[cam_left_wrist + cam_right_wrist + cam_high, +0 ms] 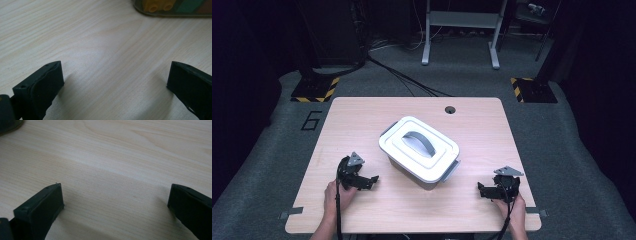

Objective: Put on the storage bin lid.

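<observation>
The lidded white box (419,150) sits mid-table, its long axis running far-left to near-right, between the left gripper (358,179) and the right gripper (498,190), both released with jaws spread wide, the left one nearer.

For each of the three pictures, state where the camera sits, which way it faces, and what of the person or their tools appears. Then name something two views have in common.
High view: above the person's side, facing forward and down on the table; shows the white lidded box, both forearms, the left gripper and right gripper.
Left gripper view: rides the left gripper, looking along its spread jaws toward the box's base.
Right gripper view: rides the right gripper, jaws spread, facing bare tabletop.
Shared: both gripper views show the same light wood; the high and left gripper views both show the box.
</observation>
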`<move>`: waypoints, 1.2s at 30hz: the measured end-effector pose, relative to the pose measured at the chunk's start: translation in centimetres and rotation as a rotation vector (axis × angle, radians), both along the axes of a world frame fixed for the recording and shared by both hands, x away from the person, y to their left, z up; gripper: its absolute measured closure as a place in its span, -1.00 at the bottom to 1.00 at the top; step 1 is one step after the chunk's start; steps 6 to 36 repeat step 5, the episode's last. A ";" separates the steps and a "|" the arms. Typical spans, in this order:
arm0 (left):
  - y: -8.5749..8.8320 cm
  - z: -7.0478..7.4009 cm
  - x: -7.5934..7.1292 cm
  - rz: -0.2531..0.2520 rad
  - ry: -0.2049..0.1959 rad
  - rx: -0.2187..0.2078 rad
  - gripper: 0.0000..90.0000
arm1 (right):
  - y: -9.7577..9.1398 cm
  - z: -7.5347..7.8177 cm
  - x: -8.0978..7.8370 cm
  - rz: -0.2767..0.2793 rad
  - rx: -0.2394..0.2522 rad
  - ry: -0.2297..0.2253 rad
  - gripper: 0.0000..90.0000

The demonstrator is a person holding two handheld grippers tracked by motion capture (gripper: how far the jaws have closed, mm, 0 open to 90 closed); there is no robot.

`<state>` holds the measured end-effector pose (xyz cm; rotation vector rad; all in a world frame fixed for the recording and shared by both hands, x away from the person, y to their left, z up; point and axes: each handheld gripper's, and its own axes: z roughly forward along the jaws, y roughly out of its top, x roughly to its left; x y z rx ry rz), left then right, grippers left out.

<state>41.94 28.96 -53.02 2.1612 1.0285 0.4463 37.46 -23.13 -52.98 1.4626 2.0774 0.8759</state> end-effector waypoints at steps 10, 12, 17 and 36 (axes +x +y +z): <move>0.0 0.0 0.0 0.001 0.004 0.000 -0.99 | 0.1 0.0 -0.1 -0.013 0.002 0.003 -1.00; 0.0 0.0 0.0 0.001 0.004 0.000 -0.99 | 0.1 0.0 -0.1 -0.013 0.002 0.003 -1.00; 0.0 0.0 0.0 0.001 0.004 0.000 -0.99 | 0.1 0.0 -0.1 -0.013 0.002 0.003 -1.00; 0.0 0.0 0.0 0.001 0.004 0.000 -0.99 | 0.1 0.0 -0.1 -0.013 0.002 0.003 -1.00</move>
